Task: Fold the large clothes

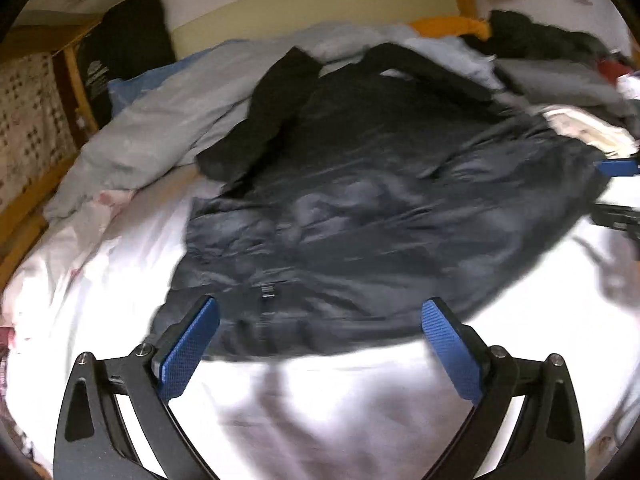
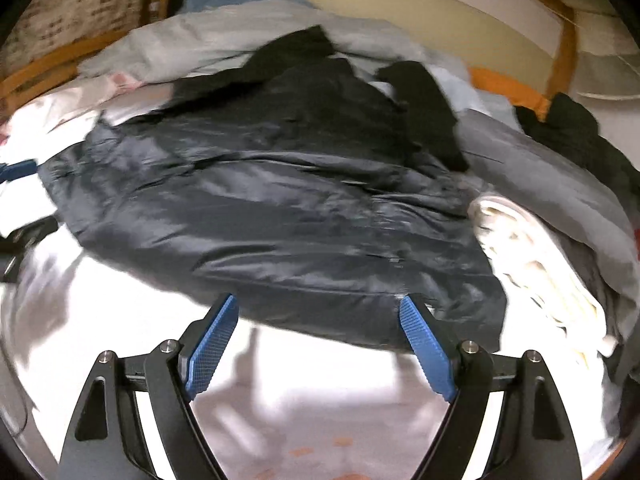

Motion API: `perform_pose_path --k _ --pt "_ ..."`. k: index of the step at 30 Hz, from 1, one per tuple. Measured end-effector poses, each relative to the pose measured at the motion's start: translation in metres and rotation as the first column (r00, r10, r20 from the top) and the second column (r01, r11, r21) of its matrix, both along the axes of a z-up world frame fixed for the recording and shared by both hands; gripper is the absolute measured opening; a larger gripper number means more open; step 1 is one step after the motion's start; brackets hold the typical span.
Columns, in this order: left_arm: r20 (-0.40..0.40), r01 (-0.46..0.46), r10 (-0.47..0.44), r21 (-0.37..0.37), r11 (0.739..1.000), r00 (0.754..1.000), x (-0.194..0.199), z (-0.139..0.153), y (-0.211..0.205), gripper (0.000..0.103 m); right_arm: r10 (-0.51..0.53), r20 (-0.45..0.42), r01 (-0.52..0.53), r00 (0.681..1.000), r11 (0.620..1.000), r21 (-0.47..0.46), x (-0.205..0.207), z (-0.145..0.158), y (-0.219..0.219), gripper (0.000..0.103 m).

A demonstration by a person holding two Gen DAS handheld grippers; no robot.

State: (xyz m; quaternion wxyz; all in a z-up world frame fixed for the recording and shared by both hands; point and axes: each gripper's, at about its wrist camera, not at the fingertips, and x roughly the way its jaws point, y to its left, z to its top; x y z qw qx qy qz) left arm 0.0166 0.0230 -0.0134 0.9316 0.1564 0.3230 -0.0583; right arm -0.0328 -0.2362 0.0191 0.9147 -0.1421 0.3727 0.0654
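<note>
A large dark, shiny padded jacket (image 1: 360,208) lies spread on the white bed sheet (image 1: 320,400), sleeves toward the far side. In the left wrist view my left gripper (image 1: 320,304) is open wide, its blue pads (image 1: 188,352) at the jacket's near hem by the zip, gripping nothing. The right wrist view shows the same jacket (image 2: 280,200) from the other side. My right gripper (image 2: 318,300) is also open there, its tips over the near edge with nothing pressed between the pads. Each gripper shows at the edge of the other's view: the right (image 1: 616,168) and the left (image 2: 20,170). Both views are motion-blurred.
A grey duvet (image 1: 160,120) is bunched at the back left. A heap of clothes (image 2: 560,184), including a white knit (image 2: 532,264), crowds the jacket's right side. A wooden bed frame (image 1: 76,80) and an orange cloth (image 1: 452,26) lie behind.
</note>
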Motion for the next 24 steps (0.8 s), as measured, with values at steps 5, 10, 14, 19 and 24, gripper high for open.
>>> perform_pose_path --k 5,10,14,19,24 --pt "-0.160 -0.043 0.033 -0.057 0.997 0.987 0.022 -0.021 0.034 0.092 0.002 -0.035 -0.004 0.999 0.998 -0.063 0.007 -0.018 0.009 0.085" --pt "-0.125 -0.088 0.082 -0.039 0.995 0.989 0.033 -0.024 0.034 0.082 -0.051 0.015 0.053 0.999 0.978 -0.201 0.015 -0.032 0.011 0.085" --pt "-0.102 -0.112 0.105 -0.067 0.991 0.989 0.035 -0.021 0.039 0.069 -0.070 0.052 0.081 0.996 0.967 -0.241 0.019 -0.035 0.006 0.085" --pt "-0.125 -0.070 0.063 -0.052 0.996 0.990 0.014 -0.015 0.035 0.069 -0.032 0.073 0.053 0.997 0.950 -0.309 0.011 -0.035 0.011 0.085" --pt "-0.115 0.154 -0.150 0.025 0.988 0.982 -0.019 -0.012 0.002 0.090 0.152 0.031 -0.124 0.988 0.891 -0.437 -0.010 -0.042 0.023 0.085"
